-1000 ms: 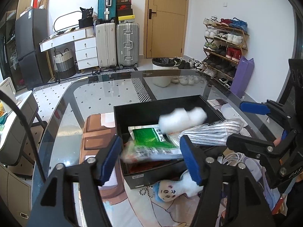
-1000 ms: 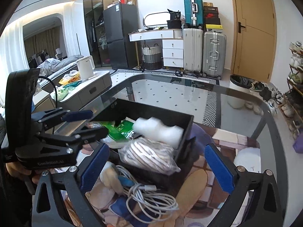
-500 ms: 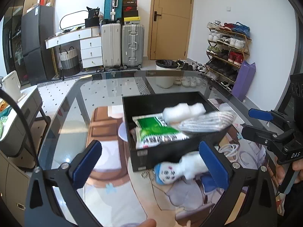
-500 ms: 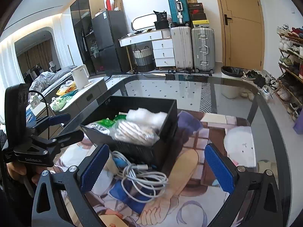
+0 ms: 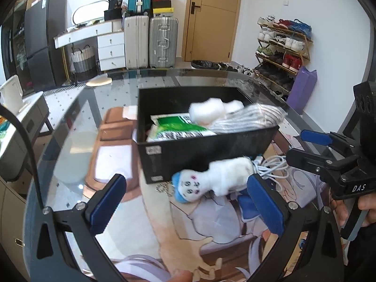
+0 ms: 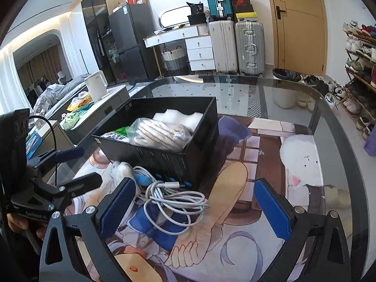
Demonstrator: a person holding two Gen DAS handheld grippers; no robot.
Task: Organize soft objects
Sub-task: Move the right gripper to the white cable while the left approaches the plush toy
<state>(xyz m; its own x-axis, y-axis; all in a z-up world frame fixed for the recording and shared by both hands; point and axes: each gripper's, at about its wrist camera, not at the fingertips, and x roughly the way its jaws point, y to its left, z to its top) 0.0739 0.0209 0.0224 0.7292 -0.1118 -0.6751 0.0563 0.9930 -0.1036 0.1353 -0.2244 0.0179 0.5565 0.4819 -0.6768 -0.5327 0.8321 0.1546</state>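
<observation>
The black box (image 5: pixel 206 150) walls off the middle of the glass table (image 6: pixel 329 127). Just before its near wall, the plush doll (image 5: pixel 211 178) and coiled white cable (image 6: pixel 174 199) crowd the mat; bare tabletop lies open on both flanks

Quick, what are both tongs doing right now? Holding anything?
Left tongs: open, holding nothing.
Right tongs: open, holding nothing.

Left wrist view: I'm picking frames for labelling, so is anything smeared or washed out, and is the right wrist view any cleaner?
Left wrist view: the black box and plush doll are slightly motion-blurred, and the glass table carries pale glare. Right wrist view: sharper on the white cable, with fisheye bending at the edges.
</observation>
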